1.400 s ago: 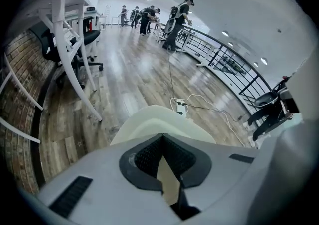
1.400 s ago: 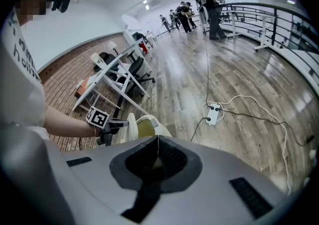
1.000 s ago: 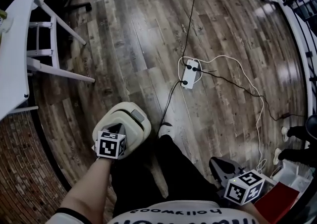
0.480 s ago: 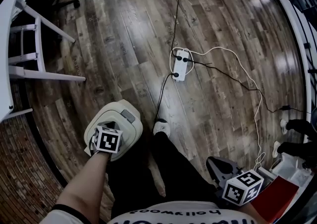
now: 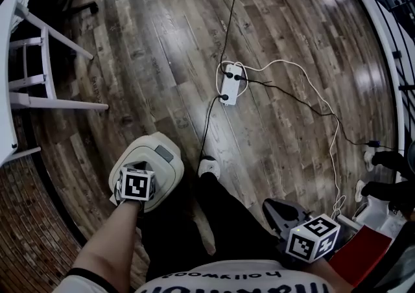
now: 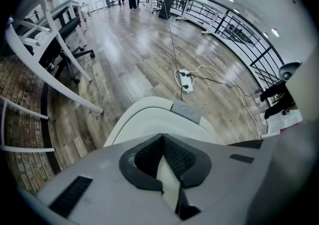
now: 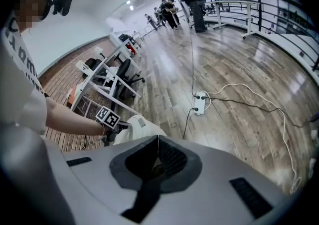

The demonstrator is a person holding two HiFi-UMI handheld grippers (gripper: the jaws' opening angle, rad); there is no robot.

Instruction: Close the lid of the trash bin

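A cream trash bin [image 5: 161, 167] stands on the wooden floor by my left foot, and its lid [image 6: 149, 114] lies flat and down with a grey button [image 6: 186, 111] at the far edge. My left gripper [image 5: 143, 172] hangs right over the near part of the lid, jaws shut with their tips together; I cannot tell whether it touches the lid. My right gripper [image 5: 280, 212] stays low at my right side, away from the bin, shut on nothing. From the right gripper view, the bin [image 7: 144, 125] and the left gripper [image 7: 110, 130] show at lower left.
A white power strip [image 5: 228, 83] with black and white cables lies on the floor ahead. White table legs [image 5: 45, 58] stand at the left above a brick strip [image 5: 32, 233]. A red box [image 5: 360, 256] sits at lower right under a railing. My shoe [image 5: 207, 167] is beside the bin.
The head view has drifted a little, so bin and power strip sit further left. My left gripper stays over the flat lid and the right one has barely moved.
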